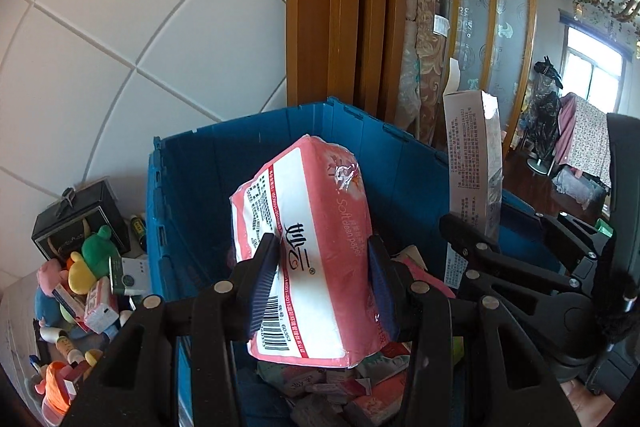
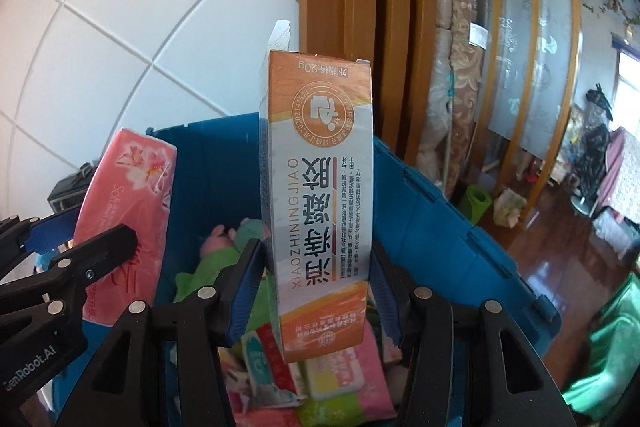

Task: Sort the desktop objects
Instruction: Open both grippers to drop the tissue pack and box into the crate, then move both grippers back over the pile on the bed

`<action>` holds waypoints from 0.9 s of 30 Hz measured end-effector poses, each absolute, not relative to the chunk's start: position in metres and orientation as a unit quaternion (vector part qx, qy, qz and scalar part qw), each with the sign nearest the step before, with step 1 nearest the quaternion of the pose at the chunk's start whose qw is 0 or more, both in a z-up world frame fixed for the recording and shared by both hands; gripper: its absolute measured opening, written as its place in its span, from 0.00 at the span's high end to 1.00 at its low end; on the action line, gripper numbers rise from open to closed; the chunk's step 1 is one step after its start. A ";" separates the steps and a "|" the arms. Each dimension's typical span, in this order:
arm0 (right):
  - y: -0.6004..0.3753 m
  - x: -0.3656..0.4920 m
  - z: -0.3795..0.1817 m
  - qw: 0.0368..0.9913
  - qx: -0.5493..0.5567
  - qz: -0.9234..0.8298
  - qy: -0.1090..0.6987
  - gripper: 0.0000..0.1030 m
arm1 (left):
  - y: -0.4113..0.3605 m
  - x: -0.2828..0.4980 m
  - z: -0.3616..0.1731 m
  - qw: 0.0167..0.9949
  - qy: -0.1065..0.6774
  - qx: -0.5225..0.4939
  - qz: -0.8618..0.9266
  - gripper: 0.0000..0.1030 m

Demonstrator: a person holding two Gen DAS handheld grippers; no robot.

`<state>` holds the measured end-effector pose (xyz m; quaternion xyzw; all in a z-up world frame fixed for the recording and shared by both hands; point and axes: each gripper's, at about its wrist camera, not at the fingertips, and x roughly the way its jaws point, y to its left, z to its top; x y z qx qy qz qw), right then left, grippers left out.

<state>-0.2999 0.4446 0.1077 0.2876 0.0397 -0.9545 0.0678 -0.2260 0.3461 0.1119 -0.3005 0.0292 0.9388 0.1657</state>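
My left gripper (image 1: 322,267) is shut on a pink tissue pack (image 1: 308,247), which hangs over the open blue crate (image 1: 192,163). The same pink tissue pack (image 2: 128,211) shows at the left of the right wrist view, with the left gripper (image 2: 86,239) on it. My right gripper (image 2: 316,283) is shut on a tall orange and white medicine box (image 2: 320,195), held upright above the blue crate (image 2: 432,227). That medicine box (image 1: 474,179) and the right gripper (image 1: 472,239) appear at the right of the left wrist view. Several packets and soft toys lie in the crate.
A pile of plush toys (image 1: 86,263), small boxes and a black gift box (image 1: 80,223) sits left of the crate against a white tiled wall. Wooden frames (image 1: 332,7) and rolled mats (image 1: 424,59) stand behind it. A green bin (image 2: 612,343) stands on the wooden floor at right.
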 end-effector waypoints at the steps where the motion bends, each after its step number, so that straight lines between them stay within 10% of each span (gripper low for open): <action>1: 0.445 -0.301 0.103 0.066 0.291 -0.953 0.041 0.50 | 0.348 -0.226 0.109 0.163 0.032 -0.305 0.938 0.57; 13: 0.452 -0.308 0.081 0.098 0.318 -0.942 0.037 0.50 | 0.350 -0.218 0.113 0.128 0.034 -0.291 0.948 0.32; 18: 0.458 -0.314 0.082 0.100 0.319 -0.942 0.023 0.06 | 0.334 -0.204 0.118 0.113 0.027 -0.272 0.955 0.32; 27: 0.452 -0.301 0.082 0.098 0.314 -0.944 0.018 0.00 | 0.288 -0.172 0.126 0.084 -0.012 -0.238 0.967 0.32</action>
